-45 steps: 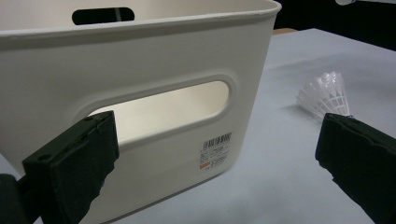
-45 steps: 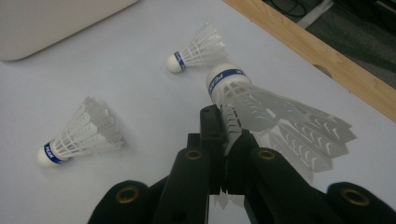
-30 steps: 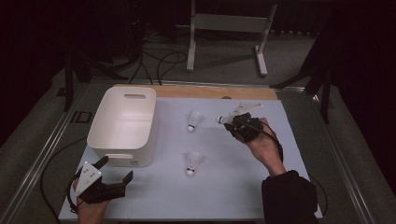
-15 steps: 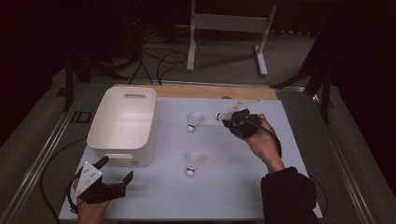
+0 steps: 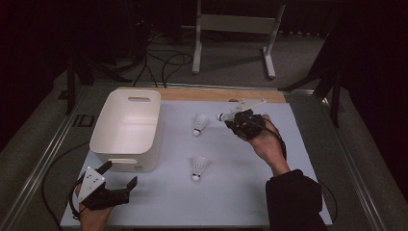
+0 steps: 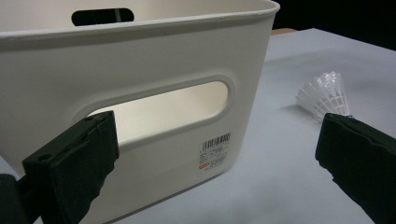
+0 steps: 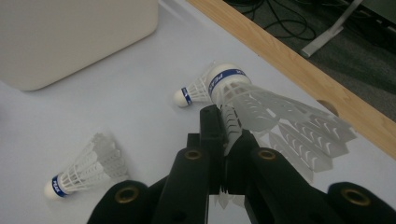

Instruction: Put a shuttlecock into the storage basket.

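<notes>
My right gripper (image 5: 236, 121) hovers over the table's far right part, shut on the feather skirt of a white shuttlecock (image 7: 261, 105) whose blue-banded cork (image 5: 221, 116) points left. In the right gripper view the black jaws (image 7: 224, 126) pinch that skirt. Two more shuttlecocks lie on the pale sheet: one (image 5: 199, 124) just left of the held one, one (image 5: 198, 167) nearer the middle. A white bin (image 5: 103, 130) stands at the left. My left gripper (image 5: 119, 174) is open at the near left, facing the bin's handle wall (image 6: 154, 60), with nothing between its jaws.
A wooden strip (image 5: 211, 95) borders the table's far edge. Beyond it a metal stand (image 5: 231, 24) and cables lie on the floor. The table's near edge runs just behind my left hand. In the left gripper view, a shuttlecock (image 6: 324, 93) lies right of the bin.
My right hand has drifted slightly left and away with the shuttlecock still held. The left hand and the loose shuttlecocks have stayed put.
</notes>
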